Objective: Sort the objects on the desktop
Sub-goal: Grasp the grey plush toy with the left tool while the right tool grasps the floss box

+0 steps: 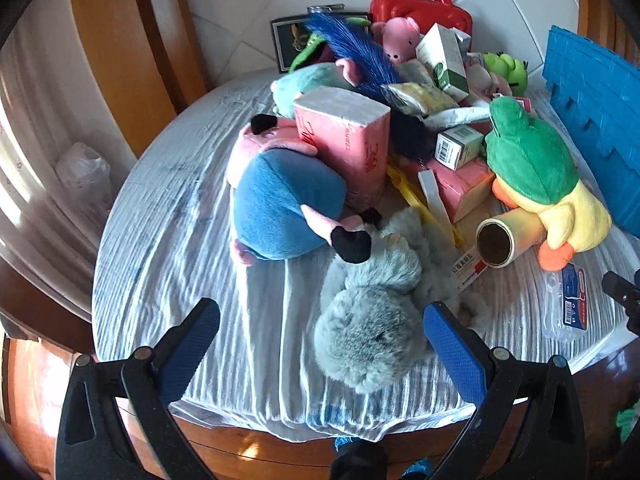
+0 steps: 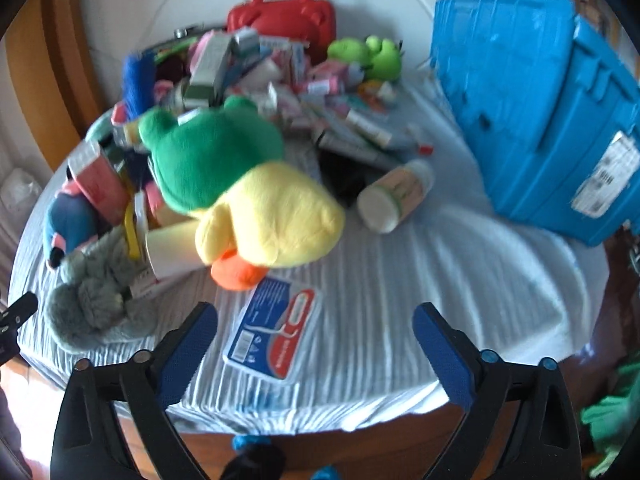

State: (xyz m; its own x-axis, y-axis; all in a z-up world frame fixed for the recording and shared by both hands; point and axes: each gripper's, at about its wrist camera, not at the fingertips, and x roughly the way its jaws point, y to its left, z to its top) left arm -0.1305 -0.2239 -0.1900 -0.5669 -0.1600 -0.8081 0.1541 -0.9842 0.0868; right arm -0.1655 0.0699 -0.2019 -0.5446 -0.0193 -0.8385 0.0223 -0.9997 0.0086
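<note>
A round table with a white striped cloth [image 1: 168, 248] holds a pile of toys and boxes. My left gripper [image 1: 322, 320] is open, its fingers on either side of a grey furry plush [image 1: 372, 312] at the near edge. A blue and pink plush [image 1: 280, 204] lies behind it beside a pink tissue pack [image 1: 352, 140]. My right gripper [image 2: 314, 320] is open and empty above a flat blue and red blister pack [image 2: 272, 336]. A yellow duck plush with a green hood [image 2: 256, 196] lies just beyond it, and also shows in the left wrist view [image 1: 536, 168].
A blue plastic crate [image 2: 552, 100] stands at the right of the table. A red case [image 2: 288, 12], a green frog plush [image 2: 372, 56], several small boxes and tubes, a cardboard roll [image 1: 496, 244] and a white cylinder container [image 2: 396, 196] lie around. Wooden furniture stands at left.
</note>
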